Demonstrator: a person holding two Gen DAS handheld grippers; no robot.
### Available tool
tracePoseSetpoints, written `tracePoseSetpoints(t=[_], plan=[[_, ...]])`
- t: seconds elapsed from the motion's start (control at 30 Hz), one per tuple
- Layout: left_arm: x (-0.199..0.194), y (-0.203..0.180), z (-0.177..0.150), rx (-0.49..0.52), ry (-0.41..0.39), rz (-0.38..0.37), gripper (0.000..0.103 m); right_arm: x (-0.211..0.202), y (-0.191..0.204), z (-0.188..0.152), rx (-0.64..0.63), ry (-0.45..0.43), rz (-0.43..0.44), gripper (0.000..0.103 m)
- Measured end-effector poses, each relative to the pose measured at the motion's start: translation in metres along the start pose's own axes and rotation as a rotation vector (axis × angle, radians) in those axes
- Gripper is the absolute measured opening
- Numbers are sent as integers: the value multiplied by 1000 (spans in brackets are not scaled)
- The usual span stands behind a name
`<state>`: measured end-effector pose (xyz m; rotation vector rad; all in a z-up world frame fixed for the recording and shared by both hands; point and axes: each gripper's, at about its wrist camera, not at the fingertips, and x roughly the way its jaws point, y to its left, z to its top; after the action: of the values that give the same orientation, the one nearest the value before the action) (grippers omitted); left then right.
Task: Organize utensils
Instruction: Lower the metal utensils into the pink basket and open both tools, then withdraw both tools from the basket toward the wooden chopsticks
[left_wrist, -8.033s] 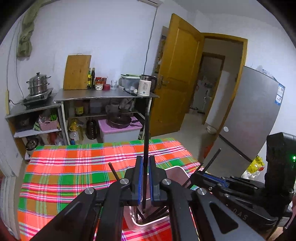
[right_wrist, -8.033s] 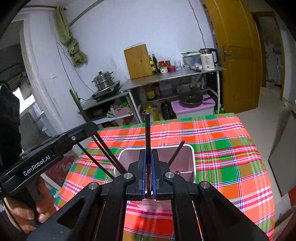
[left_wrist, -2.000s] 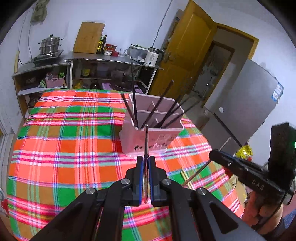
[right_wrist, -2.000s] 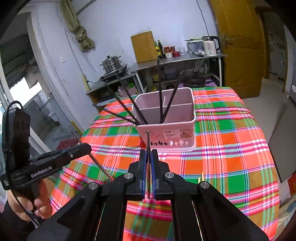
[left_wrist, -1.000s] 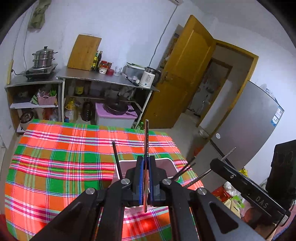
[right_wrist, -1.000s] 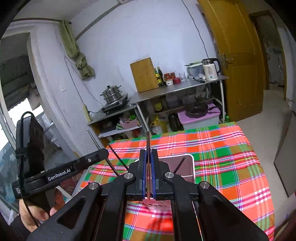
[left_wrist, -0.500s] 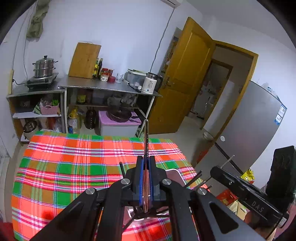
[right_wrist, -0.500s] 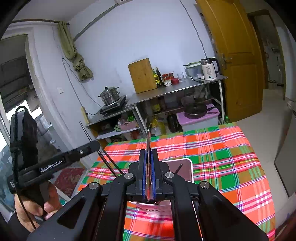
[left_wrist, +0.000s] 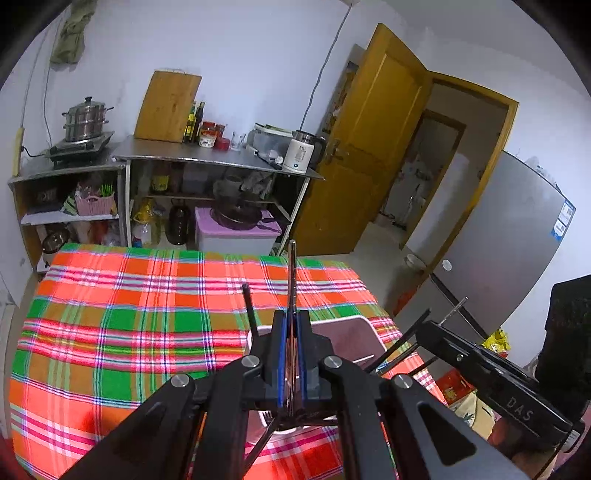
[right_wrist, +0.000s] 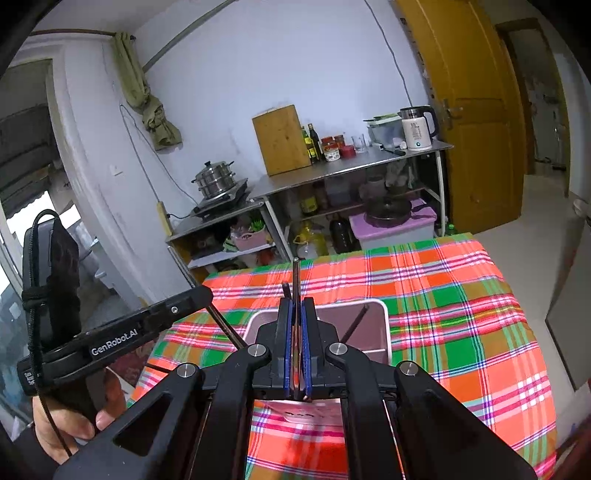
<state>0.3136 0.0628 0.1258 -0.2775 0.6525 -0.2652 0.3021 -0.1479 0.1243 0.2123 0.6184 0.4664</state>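
Nearest to each camera, both sets of jaws are clenched, each on a single thin dark chopstick. The left gripper (left_wrist: 291, 354) pinches its chopstick (left_wrist: 291, 273) between blue pads (left_wrist: 281, 354), the stick standing close to upright with its upper end well above the jaws and its lower end dropping out of sight behind the gripper body. The right gripper (right_wrist: 296, 350) holds its own chopstick (right_wrist: 296, 284) the same way, long axis near vertical.

Directly below and just ahead of both grippers sits the pink utensil holder (right_wrist: 380, 317), an open box resting on the plaid cloth (right_wrist: 461, 295) of the worktop. Its divider wall shows in the right wrist view, though which compartment lies under each stick cannot be told. Several dark chopsticks (left_wrist: 251, 314) already lean in it, splayed outward.

The coming move likely turns on this: each held stick's lower tip must clear the rim and meet an open compartment, so the descent should run along the stick's own axis. The two grippers look about equally near the holder, one from either side; the left gripper's body (right_wrist: 122, 336) and the person's hand (right_wrist: 70, 417) sit at the left of the right wrist view.

Farther off stand a metal shelf (left_wrist: 221, 160), a kettle (left_wrist: 301, 155) and a yellow door (left_wrist: 373, 147).
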Motion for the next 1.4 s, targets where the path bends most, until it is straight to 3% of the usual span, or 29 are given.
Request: tracePoseSetpoints(t=[0.67,0.73,1.1,1.4], plan=[[2,8,-25,-17,51,10,5,7,-4,-25,-1,62,-6,8],[-4,7,-24,-16,41,13,6,1,-3,-23,-5,50,3,13],[-61,-3,-21,8,-44,11,10,-50,-2,-24,-14,-23,7,14],[-110,-21,-59,44,-95,8,10,-97,-17,-60,-23,-10,-18,14]])
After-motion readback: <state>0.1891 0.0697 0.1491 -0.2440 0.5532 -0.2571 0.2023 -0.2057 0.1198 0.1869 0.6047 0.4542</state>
